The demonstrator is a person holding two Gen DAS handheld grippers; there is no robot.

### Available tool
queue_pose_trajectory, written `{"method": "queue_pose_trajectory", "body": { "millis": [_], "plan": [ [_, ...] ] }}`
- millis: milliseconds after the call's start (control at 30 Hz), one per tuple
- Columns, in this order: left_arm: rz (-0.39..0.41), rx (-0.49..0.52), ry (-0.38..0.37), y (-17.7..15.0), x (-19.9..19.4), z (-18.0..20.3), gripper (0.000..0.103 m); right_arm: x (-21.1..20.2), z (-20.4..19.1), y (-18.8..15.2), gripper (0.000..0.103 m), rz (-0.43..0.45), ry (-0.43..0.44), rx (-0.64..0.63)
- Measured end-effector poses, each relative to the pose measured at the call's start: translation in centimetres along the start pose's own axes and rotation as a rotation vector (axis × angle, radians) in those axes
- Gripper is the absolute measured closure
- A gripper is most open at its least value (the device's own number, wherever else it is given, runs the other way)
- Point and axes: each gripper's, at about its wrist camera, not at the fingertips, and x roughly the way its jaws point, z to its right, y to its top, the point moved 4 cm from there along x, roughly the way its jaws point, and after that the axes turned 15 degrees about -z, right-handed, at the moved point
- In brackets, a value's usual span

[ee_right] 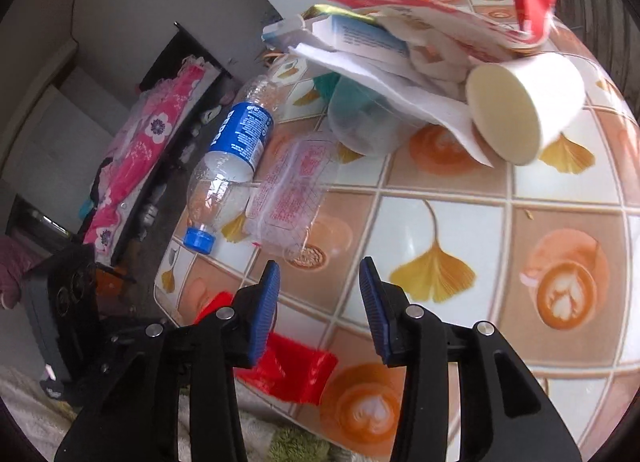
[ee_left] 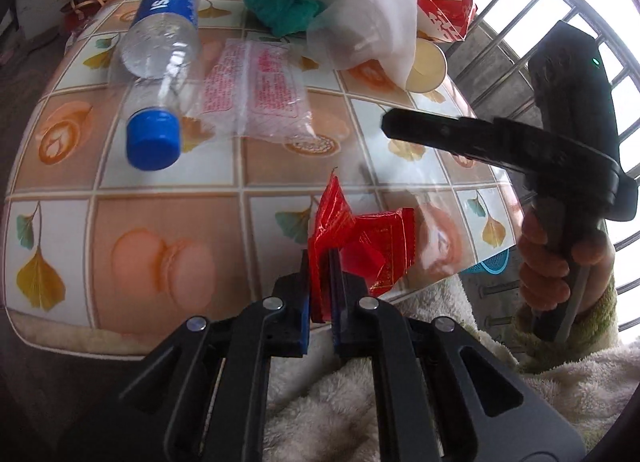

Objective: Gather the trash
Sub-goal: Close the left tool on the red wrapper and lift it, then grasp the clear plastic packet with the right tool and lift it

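My left gripper (ee_left: 320, 282) is shut on a crumpled red wrapper (ee_left: 352, 238) at the table's near edge; the wrapper also shows in the right wrist view (ee_right: 292, 370). My right gripper (ee_right: 318, 298) is open and empty above the table, and appears in the left wrist view (ee_left: 390, 124) at the right. An empty Pepsi bottle (ee_left: 160, 46) lies on its side at the left. A clear plastic bag with red print (ee_left: 256, 90) lies beside it. A paper cup (ee_left: 426, 66) lies tipped over under a white tissue (ee_left: 372, 18).
The table (ee_left: 160, 198) has a tiled cloth with leaves and coffee cups. A green bag (ee_left: 280, 8), a red-and-white carton (ee_left: 444, 14) and a blue-printed box (ee_right: 360, 38) are piled at the back. A blue basket (ee_left: 492, 264) sits below the table's right edge. Window bars stand at the right.
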Motion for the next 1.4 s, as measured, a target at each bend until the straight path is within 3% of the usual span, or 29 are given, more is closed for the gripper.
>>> {"method": "queue_pose_trajectory", "body": {
  "millis": [67, 233, 300, 367, 467, 633, 833, 967, 1067, 1233, 1300, 1333, 1400],
  "plan": [
    [0.009, -0.027, -0.002, -0.6, -0.4, -0.8, 0.097, 1.7, -0.9, 1.4, 0.062, -0.02, -0.017, -0.005],
    [0.046, -0.075, -0.005, -2.0, -2.1, -2.6, 0.098, 4.0, -2.6, 3.4, 0.063, -0.018, -0.155, -0.076],
    [0.056, -0.086, -0.003, -2.3, -2.5, -3.1, 0.099, 4.5, -3.4, 3.6, 0.07, -0.018, -0.212, -0.121],
    [0.062, -0.094, -0.001, -2.5, -2.7, -3.1, 0.099, 4.8, -3.9, 3.6, 0.088, -0.022, -0.275, -0.156],
    [0.074, -0.098, -0.003, -2.7, -3.3, -3.3, 0.099, 4.8, -4.3, 2.9, 0.097, -0.03, -0.333, -0.208],
    [0.104, -0.097, -0.019, -2.9, -4.6, -3.8, 0.1, 3.8, -4.2, 0.9, 0.099, -0.048, -0.369, -0.259],
    [0.153, -0.072, -0.049, -1.9, -5.3, -3.0, 0.1, 1.4, -2.1, -2.9, 0.099, -0.068, -0.373, -0.213],
    [0.143, -0.058, -0.071, -0.8, -4.2, -2.1, 0.1, -0.4, 0.1, -5.6, 0.099, -0.081, -0.329, -0.127],
    [0.091, -0.051, -0.091, 0.0, -2.3, -1.5, 0.1, -1.4, 1.9, -7.1, 0.099, -0.082, -0.256, -0.041],
    [0.032, -0.026, -0.052, 0.6, -0.1, -0.5, 0.1, -3.0, 4.7, -8.4, 0.097, -0.052, 0.006, 0.166],
    [0.03, -0.019, -0.036, 0.8, 0.1, -0.3, 0.1, -3.2, 5.7, -8.7, 0.09, -0.047, 0.066, 0.229],
    [0.028, -0.018, -0.03, 0.8, 0.2, -0.3, 0.1, -3.2, 6.1, -8.7, 0.077, -0.048, 0.084, 0.257],
    [0.02, -0.02, -0.015, 1.0, 0.4, -0.4, 0.1, -3.3, 6.1, -8.8, 0.068, -0.047, 0.15, 0.277]
  ]
}}
